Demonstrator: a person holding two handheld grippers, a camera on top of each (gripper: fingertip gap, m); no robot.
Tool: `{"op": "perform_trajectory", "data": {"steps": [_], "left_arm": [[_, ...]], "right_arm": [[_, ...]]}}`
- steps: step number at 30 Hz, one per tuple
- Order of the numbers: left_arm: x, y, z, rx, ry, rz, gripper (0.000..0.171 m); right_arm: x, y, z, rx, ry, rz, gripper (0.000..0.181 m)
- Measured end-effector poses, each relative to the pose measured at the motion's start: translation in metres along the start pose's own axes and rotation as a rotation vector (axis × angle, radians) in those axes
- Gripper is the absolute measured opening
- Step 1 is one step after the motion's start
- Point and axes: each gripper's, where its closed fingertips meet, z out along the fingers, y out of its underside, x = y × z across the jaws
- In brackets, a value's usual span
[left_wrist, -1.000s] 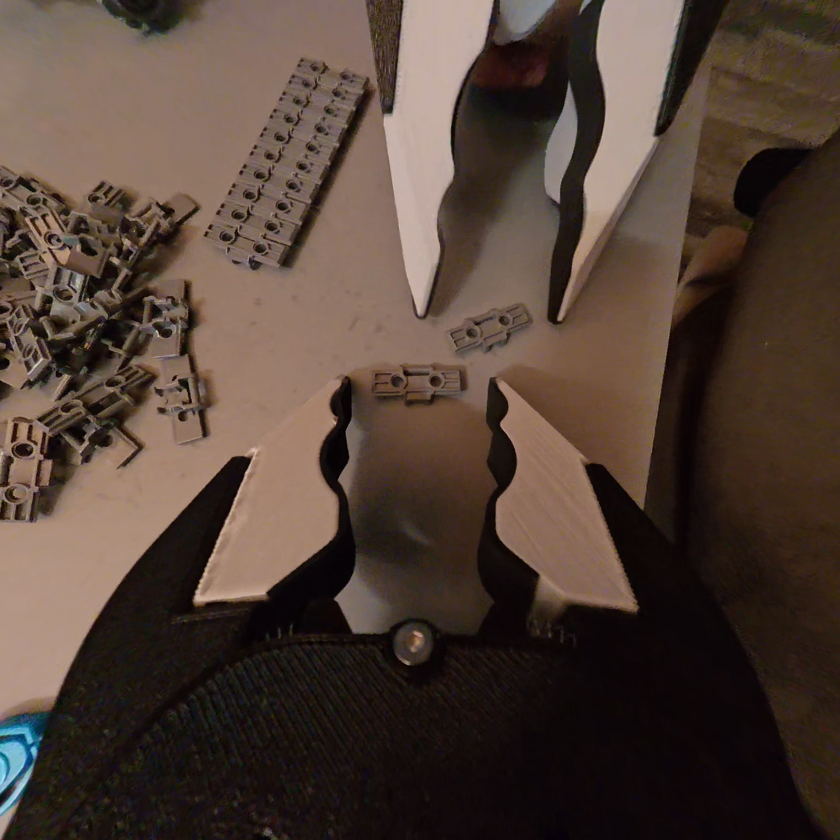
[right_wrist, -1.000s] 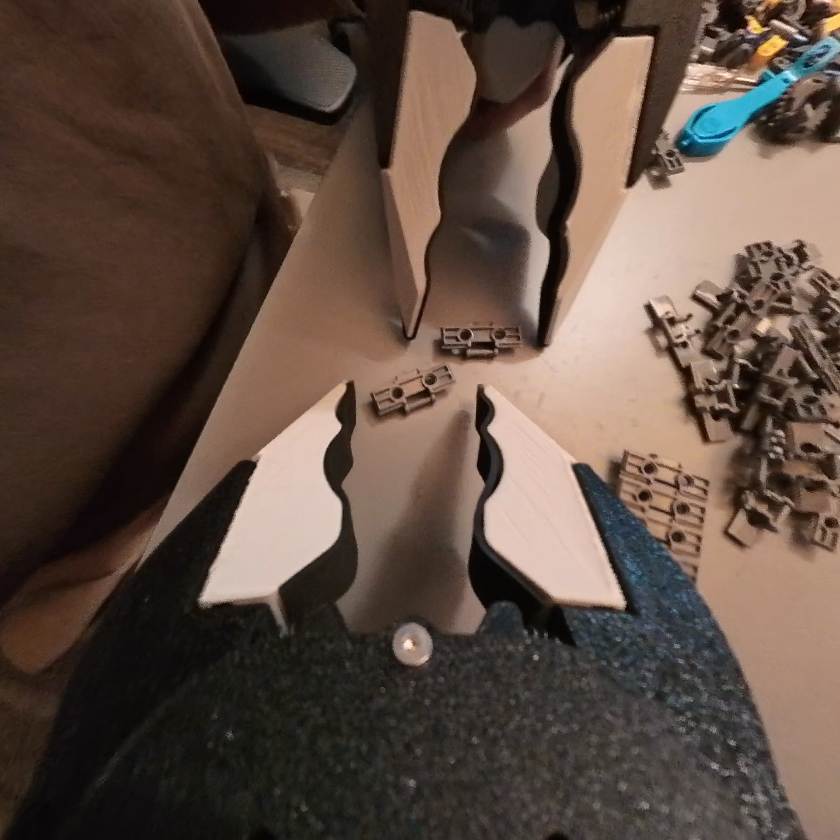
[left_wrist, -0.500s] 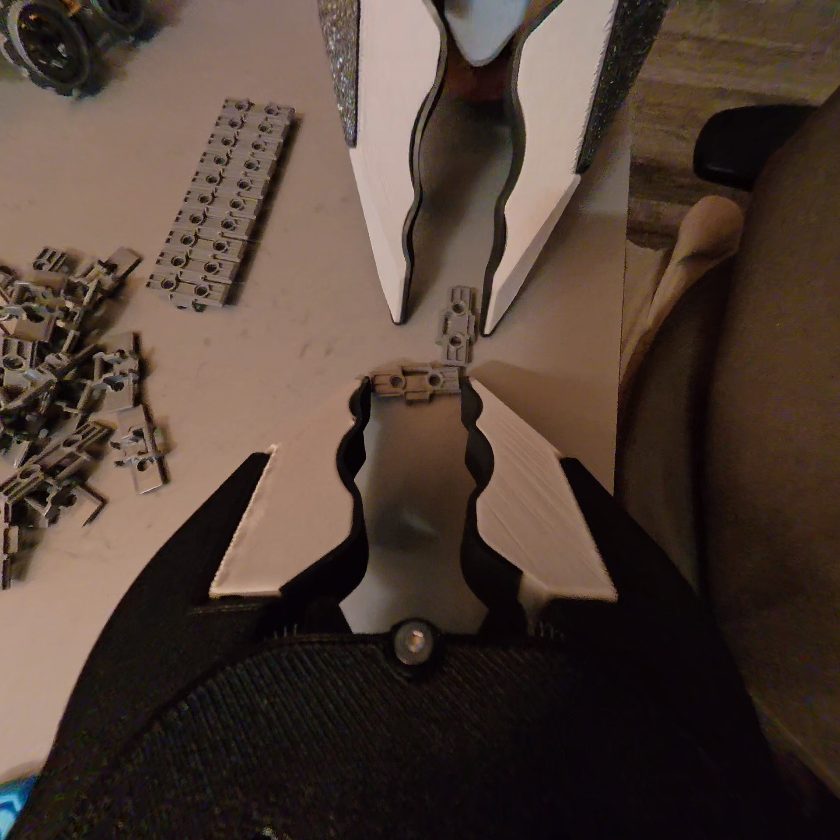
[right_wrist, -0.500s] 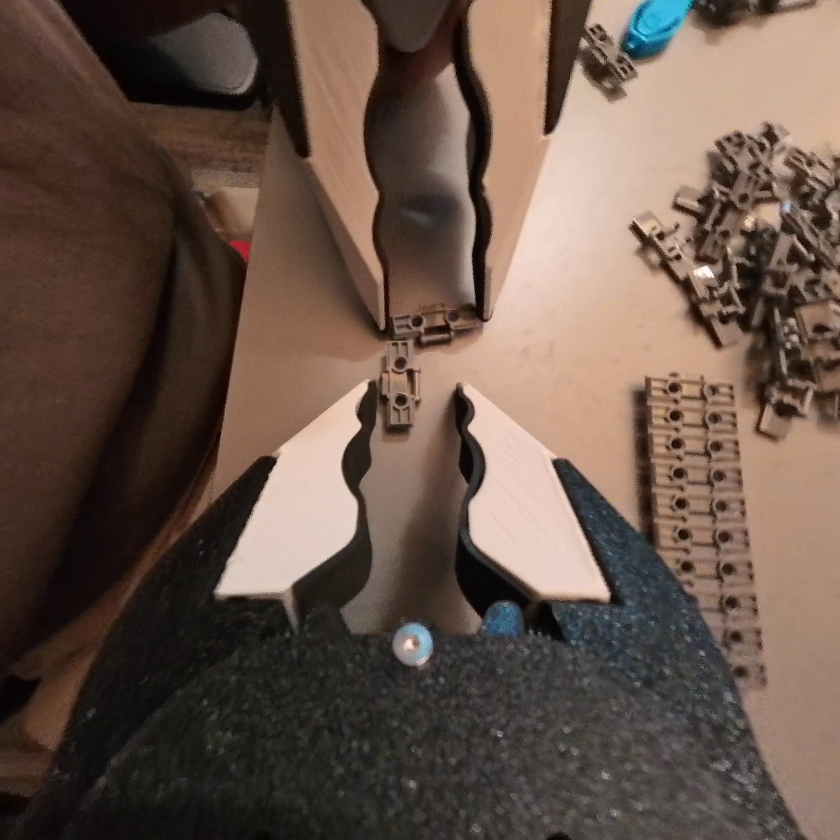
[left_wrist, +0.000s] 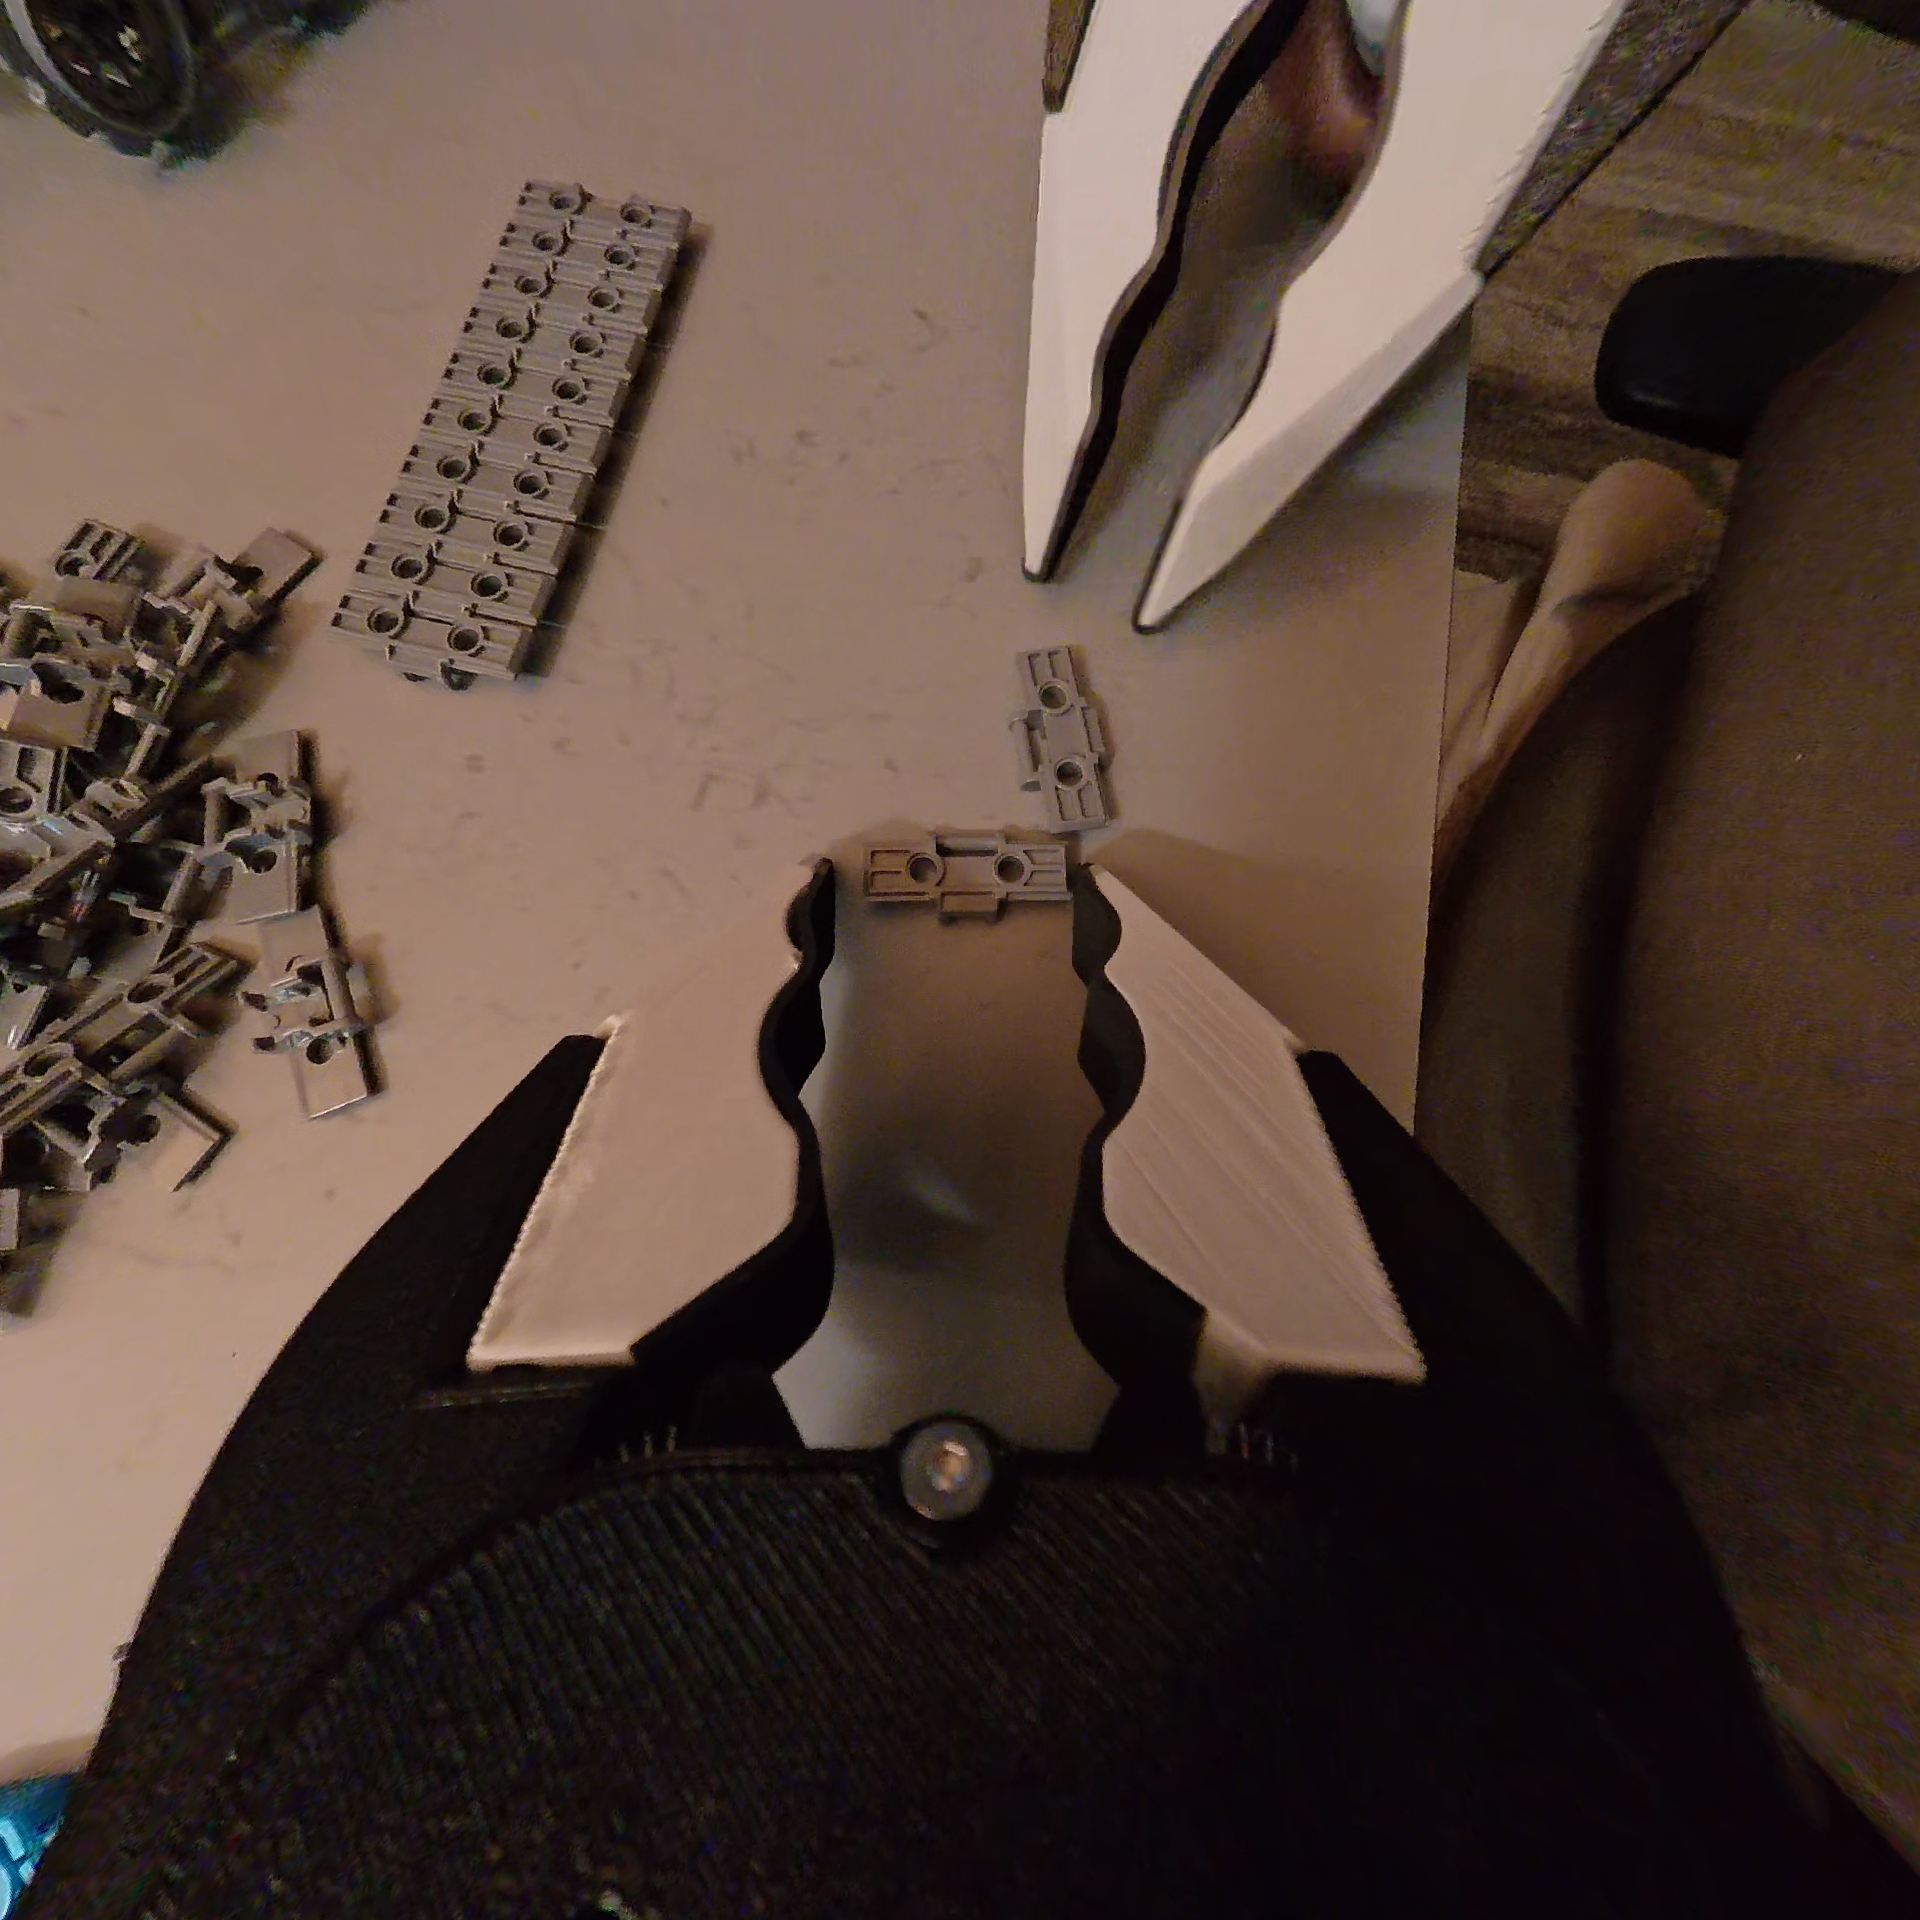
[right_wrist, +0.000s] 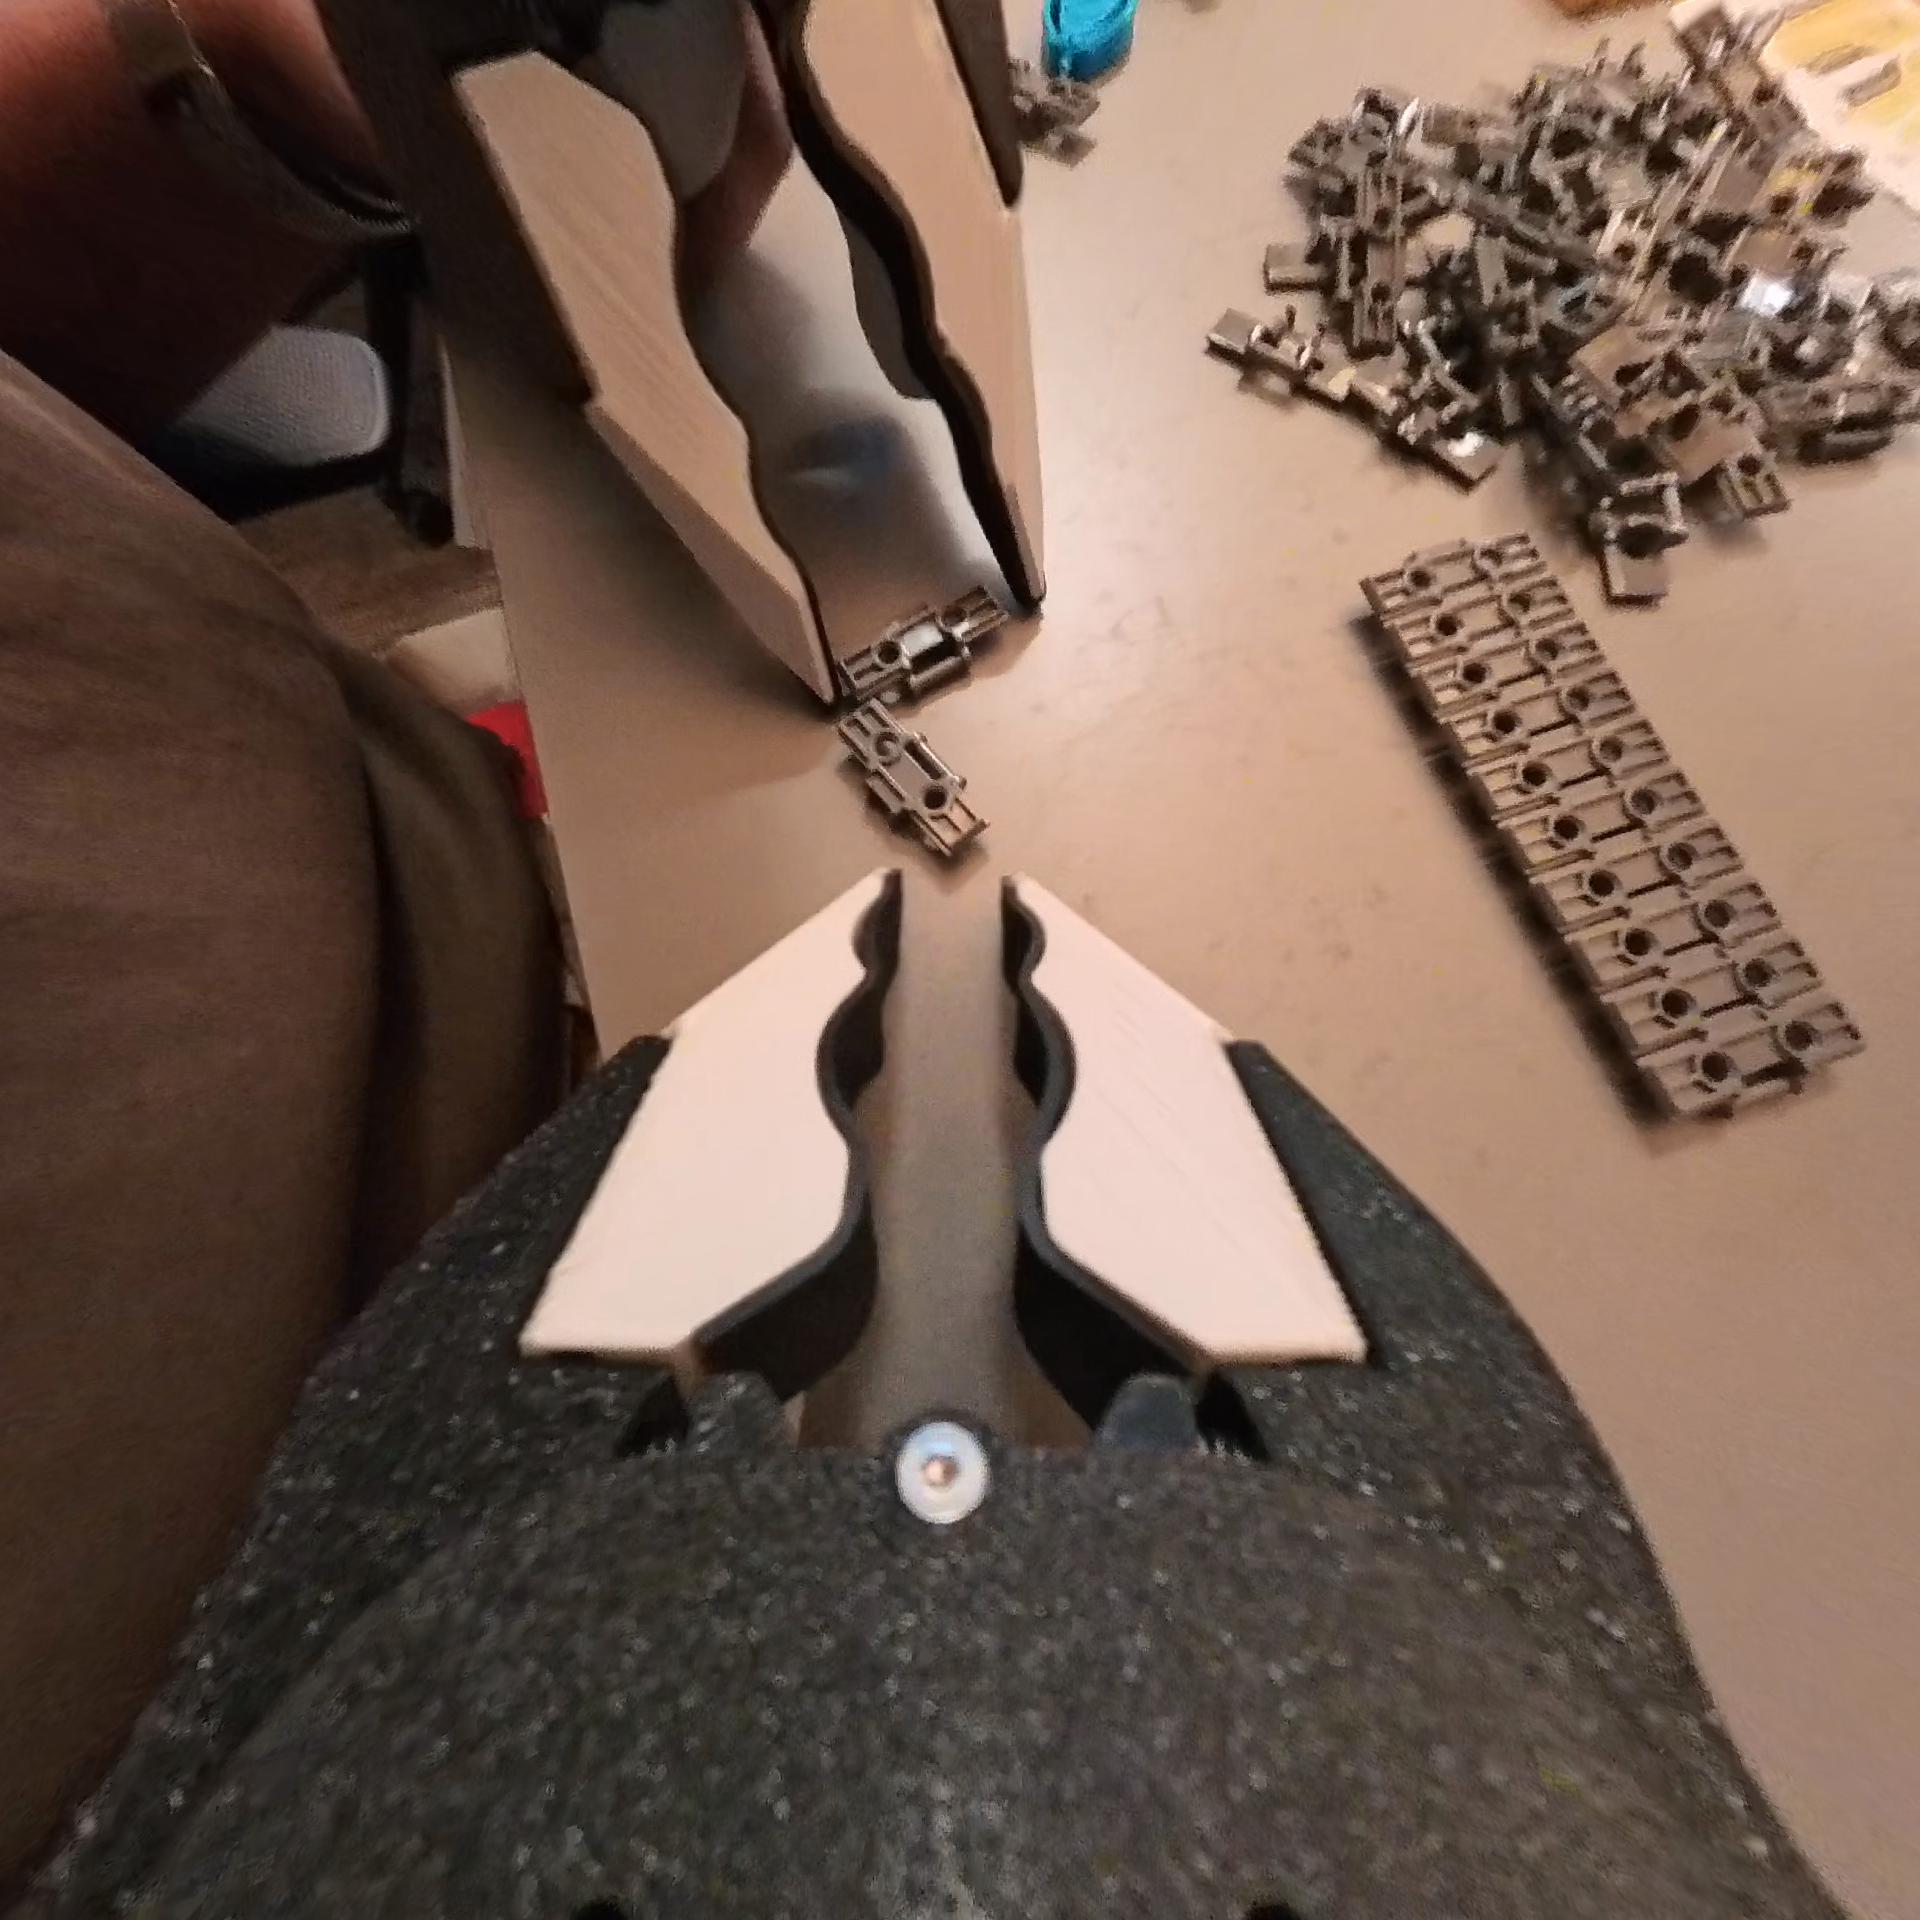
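Observation:
My left gripper (left_wrist: 956, 873) is closed around a grey track link (left_wrist: 971, 875) that lies crosswise between its tips on the beige table (left_wrist: 831, 520). The right pad touches the link and a sliver of gap shows on the left. The same link (right_wrist: 920, 649) shows in the right wrist view between the left gripper's tips (right_wrist: 930, 649). A second grey link (left_wrist: 1062, 740) lies lengthwise just beyond it, almost touching. My right gripper (right_wrist: 951, 883) is empty, its jaws narrowed to a slim gap. Its tips stop just short of that second link (right_wrist: 912, 781).
An assembled strip of track links (left_wrist: 514, 431) lies to the left, and also shows in the right wrist view (right_wrist: 1610, 821). A pile of loose grey links (left_wrist: 114, 831) sits beyond it. The table edge (left_wrist: 1444, 727) is close by, with a person's brown clothing (right_wrist: 208, 831) past it. Tip to tip, the grippers are about 6 cm apart.
My left gripper closed in around its link. My right gripper narrowed its jaws and drew back, and the second link, which had turned lengthwise between its tips, now lies in front of them.

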Motion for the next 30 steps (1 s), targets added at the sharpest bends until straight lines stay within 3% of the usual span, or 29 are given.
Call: {"op": "perform_trajectory", "data": {"steps": [3, 6, 13, 16, 21, 30], "left_arm": [[0.0, 0.0, 0.0, 0.001, 0.003, -0.004, 0.044], [0.0, 0.0, 0.0, 0.001, 0.011, -0.015, 0.044], [-0.001, -0.001, -0.001, 0.007, 0.029, -0.043, 0.043], [-0.002, 0.0, 0.0, 0.002, 0.011, -0.029, 0.042], [-0.002, -0.001, -0.001, 0.005, 0.025, -0.045, 0.042], [-0.002, -0.001, -0.001, 0.01, 0.051, -0.071, 0.042]], "right_arm": [[-0.005, -0.012, 0.003, 0.041, -0.004, -0.067, 0.033], [-0.022, -0.016, 0.012, 0.027, -0.104, -0.157, 0.047], [-0.018, -0.013, 0.028, -0.051, -0.164, -0.288, 0.034], [-0.009, -0.012, 0.028, -0.05, -0.122, -0.26, 0.022], [0.002, -0.009, 0.023, -0.052, -0.038, -0.173, 0.017], [0.013, -0.003, 0.015, -0.047, 0.136, 0.067, 0.021]]}}
